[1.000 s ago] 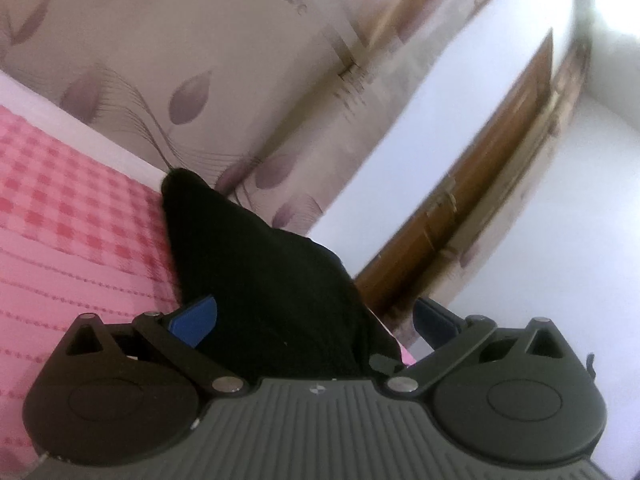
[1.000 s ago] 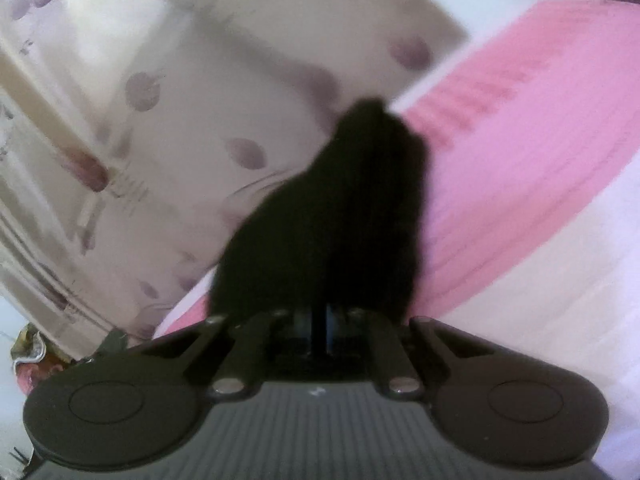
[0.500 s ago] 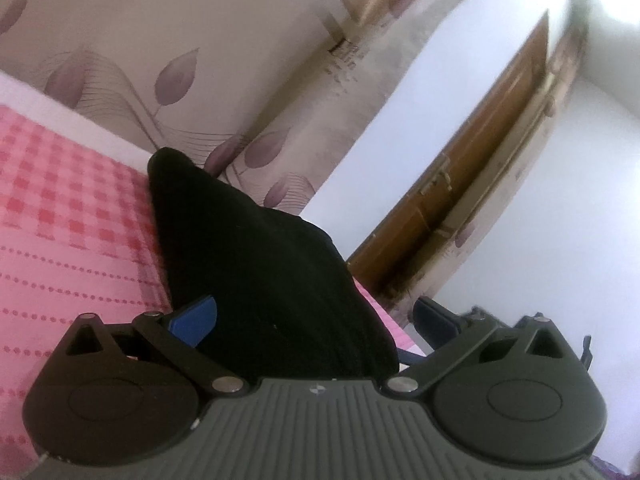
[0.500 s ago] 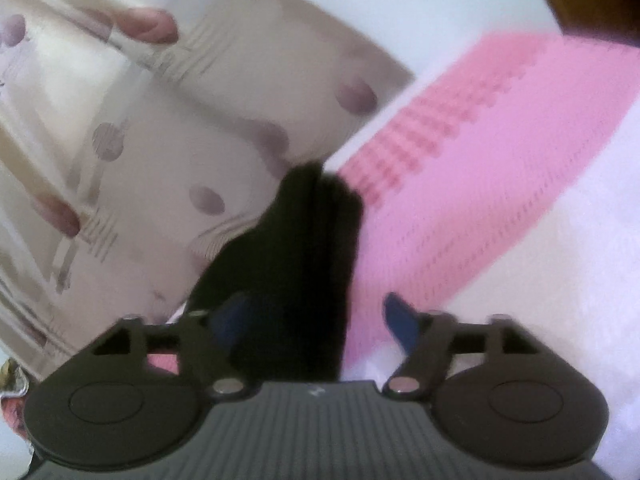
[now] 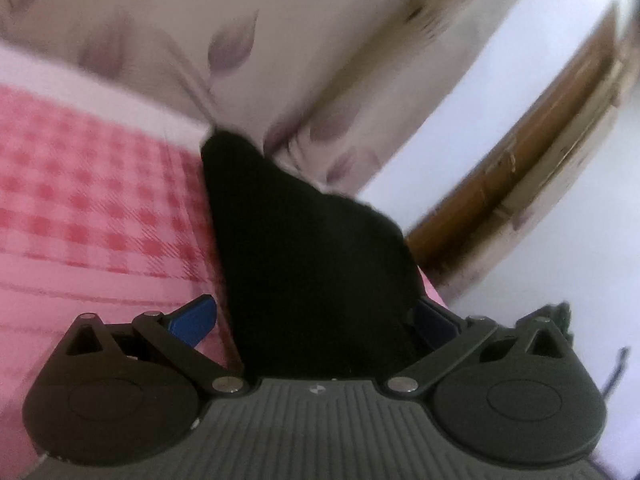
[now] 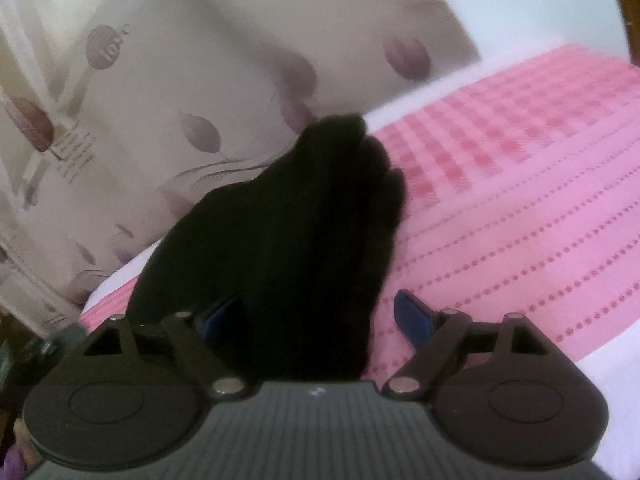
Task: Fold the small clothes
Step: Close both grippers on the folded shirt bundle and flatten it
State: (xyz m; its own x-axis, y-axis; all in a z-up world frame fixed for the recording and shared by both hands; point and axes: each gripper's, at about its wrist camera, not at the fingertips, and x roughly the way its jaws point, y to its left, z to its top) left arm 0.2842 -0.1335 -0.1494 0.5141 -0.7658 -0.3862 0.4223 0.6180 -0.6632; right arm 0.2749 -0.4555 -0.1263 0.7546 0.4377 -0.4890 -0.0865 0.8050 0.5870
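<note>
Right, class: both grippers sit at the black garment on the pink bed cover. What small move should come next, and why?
Probably draw both grippers straight back off the black garment. The right gripper has just been opening its jaws, which stand wide with the cloth between them, unpinched. The left gripper is open around it too, and the garment lies on the pink bed cover.

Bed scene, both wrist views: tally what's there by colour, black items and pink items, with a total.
Black: 3, the black garment, the left claw and the right claw
Pink: 1, the checked bedspread
Total: 4
</note>
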